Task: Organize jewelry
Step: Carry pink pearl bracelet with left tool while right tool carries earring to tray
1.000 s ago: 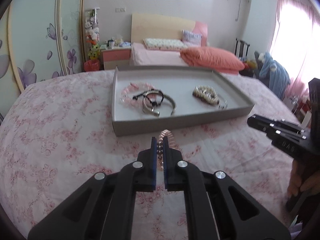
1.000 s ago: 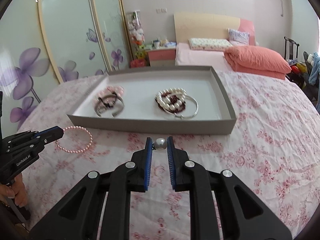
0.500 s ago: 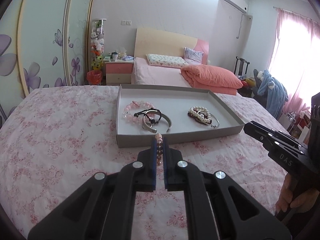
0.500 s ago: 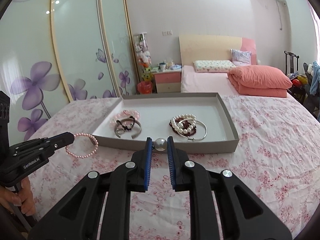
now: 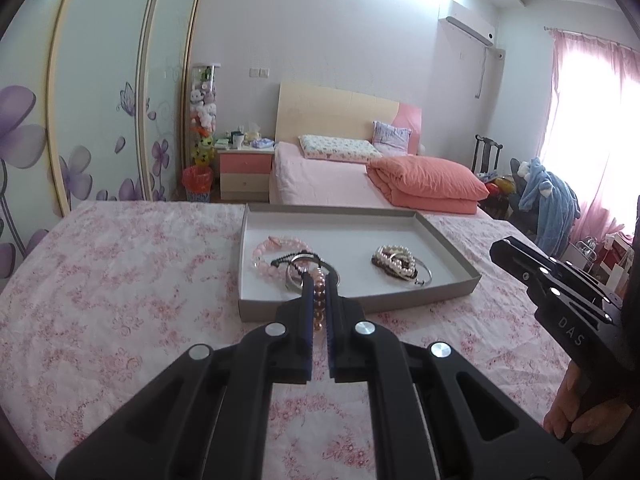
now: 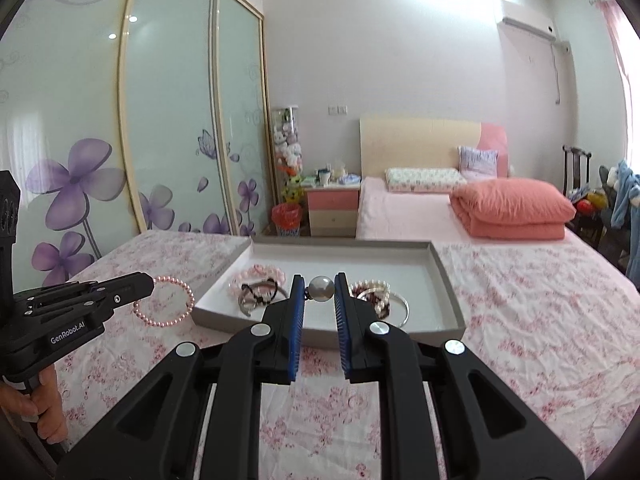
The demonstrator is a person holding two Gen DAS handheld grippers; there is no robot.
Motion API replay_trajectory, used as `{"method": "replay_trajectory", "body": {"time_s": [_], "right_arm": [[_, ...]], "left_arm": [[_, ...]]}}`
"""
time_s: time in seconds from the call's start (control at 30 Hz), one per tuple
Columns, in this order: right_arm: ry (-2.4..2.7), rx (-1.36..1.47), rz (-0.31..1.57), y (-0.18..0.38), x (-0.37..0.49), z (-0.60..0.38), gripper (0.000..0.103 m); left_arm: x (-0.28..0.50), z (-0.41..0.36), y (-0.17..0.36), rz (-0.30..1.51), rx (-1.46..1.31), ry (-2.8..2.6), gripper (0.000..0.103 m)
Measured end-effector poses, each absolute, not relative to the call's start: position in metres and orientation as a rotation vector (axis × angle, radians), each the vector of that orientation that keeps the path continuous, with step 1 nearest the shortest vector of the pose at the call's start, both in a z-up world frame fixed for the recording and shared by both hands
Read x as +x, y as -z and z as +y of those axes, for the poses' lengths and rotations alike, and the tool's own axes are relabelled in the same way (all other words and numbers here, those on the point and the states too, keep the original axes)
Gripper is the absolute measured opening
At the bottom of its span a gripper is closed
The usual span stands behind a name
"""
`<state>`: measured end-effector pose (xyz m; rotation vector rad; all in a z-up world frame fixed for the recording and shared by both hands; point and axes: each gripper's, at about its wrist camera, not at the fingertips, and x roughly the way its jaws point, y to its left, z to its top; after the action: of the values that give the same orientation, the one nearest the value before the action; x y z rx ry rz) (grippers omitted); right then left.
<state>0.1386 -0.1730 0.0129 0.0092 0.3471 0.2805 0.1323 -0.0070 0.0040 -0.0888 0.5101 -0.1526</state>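
My left gripper (image 5: 319,280) is shut on a pink pearl bracelet (image 5: 319,300), held edge-on in front of the grey tray (image 5: 360,304). In the right wrist view the left gripper (image 6: 148,282) holds the bracelet (image 6: 163,301) as a ring above the bedspread, left of the tray (image 6: 448,280). My right gripper (image 6: 319,280) is shut on a large grey pearl (image 6: 321,289). The tray holds a pink bead bracelet (image 5: 267,249), a black cord and silver bangle (image 5: 298,266), and a white pearl pile (image 5: 394,264).
The tray lies on a pink floral bedspread (image 5: 120,288). The right gripper's body (image 5: 560,292) shows at the right in the left wrist view. Behind stand a second bed with an orange duvet (image 5: 424,184), a nightstand (image 5: 244,174) and sliding wardrobe doors (image 6: 168,120).
Both grippers have risen and tilted up, so the tray sits lower and farther in view. Each keeps its hold: the bracelet on the left, the pearl on the right.
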Motion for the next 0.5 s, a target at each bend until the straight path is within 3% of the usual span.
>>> {"method": "replay_trajectory", "body": {"time_s": [0.5], "right_arm": [[-0.244,0.005,0.242,-0.035,0.152,-0.176,0.016]], "left_arm": [[0.143,-0.024,-0.031,0.413,-0.052,0.135,0.006]]}}
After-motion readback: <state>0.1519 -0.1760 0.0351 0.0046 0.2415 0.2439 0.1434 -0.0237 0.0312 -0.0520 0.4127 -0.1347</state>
